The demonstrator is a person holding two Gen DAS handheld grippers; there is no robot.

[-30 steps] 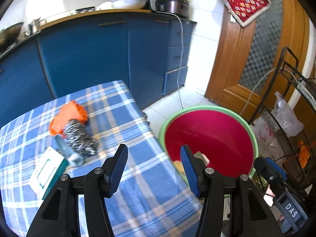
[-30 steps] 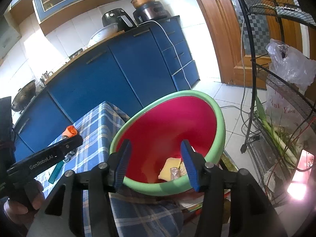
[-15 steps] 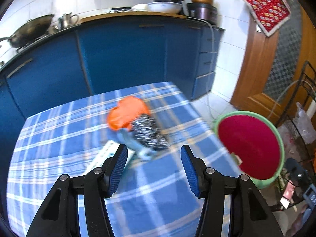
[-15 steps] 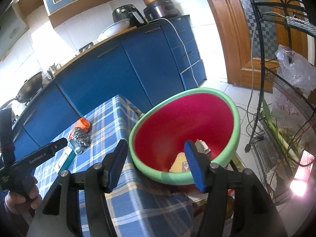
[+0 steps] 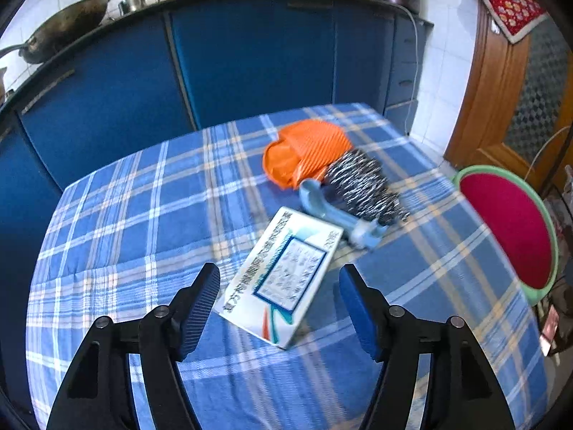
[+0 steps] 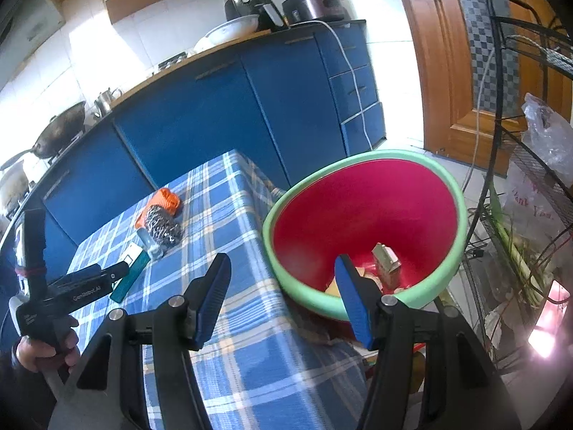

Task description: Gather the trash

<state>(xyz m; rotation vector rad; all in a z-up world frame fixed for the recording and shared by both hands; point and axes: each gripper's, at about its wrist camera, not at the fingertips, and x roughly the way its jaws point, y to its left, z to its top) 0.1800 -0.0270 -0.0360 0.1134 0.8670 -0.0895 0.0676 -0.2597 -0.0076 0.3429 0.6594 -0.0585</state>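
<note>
Our left gripper (image 5: 279, 308) is opening, nothing pinched, the flat box (image 5: 283, 276) just ahead between its jaws. Our right gripper (image 6: 283, 297) hangs spread, empty. We might skid the thin box instead of gripping it.

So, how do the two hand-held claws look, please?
Each claw, left and right, has black plastic arms with silver screws and ribbed blue finger pads. In the right wrist view, the left claw's black body carries white "GenRobot.AI" lettering, with a red band around its upright black bar.
</note>
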